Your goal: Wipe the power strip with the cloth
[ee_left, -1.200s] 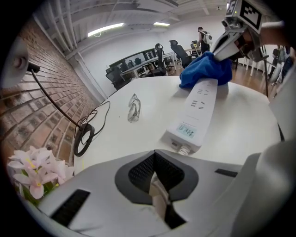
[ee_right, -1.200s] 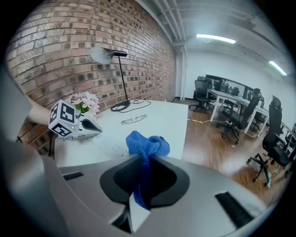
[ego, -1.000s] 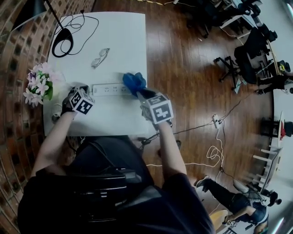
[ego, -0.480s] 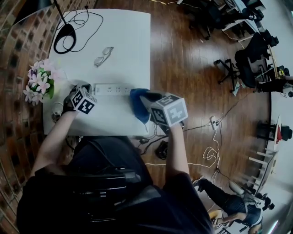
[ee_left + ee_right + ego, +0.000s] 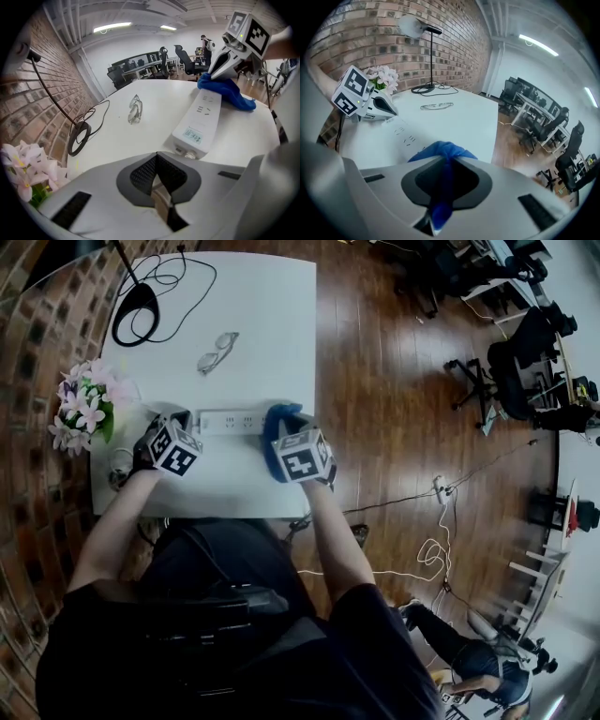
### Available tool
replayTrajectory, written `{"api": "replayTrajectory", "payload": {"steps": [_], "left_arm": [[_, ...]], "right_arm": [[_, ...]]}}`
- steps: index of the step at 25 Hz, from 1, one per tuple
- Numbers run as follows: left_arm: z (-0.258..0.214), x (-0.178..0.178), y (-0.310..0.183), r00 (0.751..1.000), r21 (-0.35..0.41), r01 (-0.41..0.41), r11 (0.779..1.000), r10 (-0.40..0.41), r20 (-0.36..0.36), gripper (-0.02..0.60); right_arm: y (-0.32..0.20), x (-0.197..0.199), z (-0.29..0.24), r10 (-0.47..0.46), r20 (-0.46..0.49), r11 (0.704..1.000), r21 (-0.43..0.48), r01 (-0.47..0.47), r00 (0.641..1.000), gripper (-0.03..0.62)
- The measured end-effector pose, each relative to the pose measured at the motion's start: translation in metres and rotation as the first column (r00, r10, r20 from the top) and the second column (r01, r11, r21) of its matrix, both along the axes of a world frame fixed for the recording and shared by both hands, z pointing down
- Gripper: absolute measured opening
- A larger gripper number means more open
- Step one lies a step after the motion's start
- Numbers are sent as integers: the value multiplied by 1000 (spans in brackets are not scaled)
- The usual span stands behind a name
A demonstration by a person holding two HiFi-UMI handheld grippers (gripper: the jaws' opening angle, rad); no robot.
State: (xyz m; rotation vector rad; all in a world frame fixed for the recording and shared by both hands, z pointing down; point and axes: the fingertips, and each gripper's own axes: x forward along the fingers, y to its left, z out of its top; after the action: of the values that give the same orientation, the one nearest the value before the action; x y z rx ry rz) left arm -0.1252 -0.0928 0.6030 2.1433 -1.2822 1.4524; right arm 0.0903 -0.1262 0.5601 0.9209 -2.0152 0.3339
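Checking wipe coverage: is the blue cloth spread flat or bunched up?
Bunched. The cloth is a crumpled wad lying on the power strip end, pinched in the right claw.

The left gripper [image 5: 161, 185] has its jaws together just short of the power strip's [image 5: 199, 124] near end. The right gripper [image 5: 214, 71] holds the cloth [image 5: 229, 91] on its far end.

The cloth [image 5: 440, 149] at the tip of the right gripper [image 5: 446, 161] is bright blue; that gripper's shell is pale grey, its pads [image 5: 417, 180] black. Ahead of the left gripper [image 5: 157, 157] the power strip [image 5: 199, 122] is white, like the table [image 5: 253, 306]. Both grippers' cubes bear black-and-white square markers. Left of the left gripper, flowers [image 5: 82, 409] are pink and white
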Motion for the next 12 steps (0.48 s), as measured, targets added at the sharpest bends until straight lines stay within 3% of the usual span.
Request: {"api": "replayTrajectory", "payload": {"steps": [12], "left_arm": [[1, 1, 0, 999, 38, -7, 999, 9, -46, 11]], "right_arm": [[-1, -30, -3, 63, 46, 998, 8, -63, 997, 37]]}}
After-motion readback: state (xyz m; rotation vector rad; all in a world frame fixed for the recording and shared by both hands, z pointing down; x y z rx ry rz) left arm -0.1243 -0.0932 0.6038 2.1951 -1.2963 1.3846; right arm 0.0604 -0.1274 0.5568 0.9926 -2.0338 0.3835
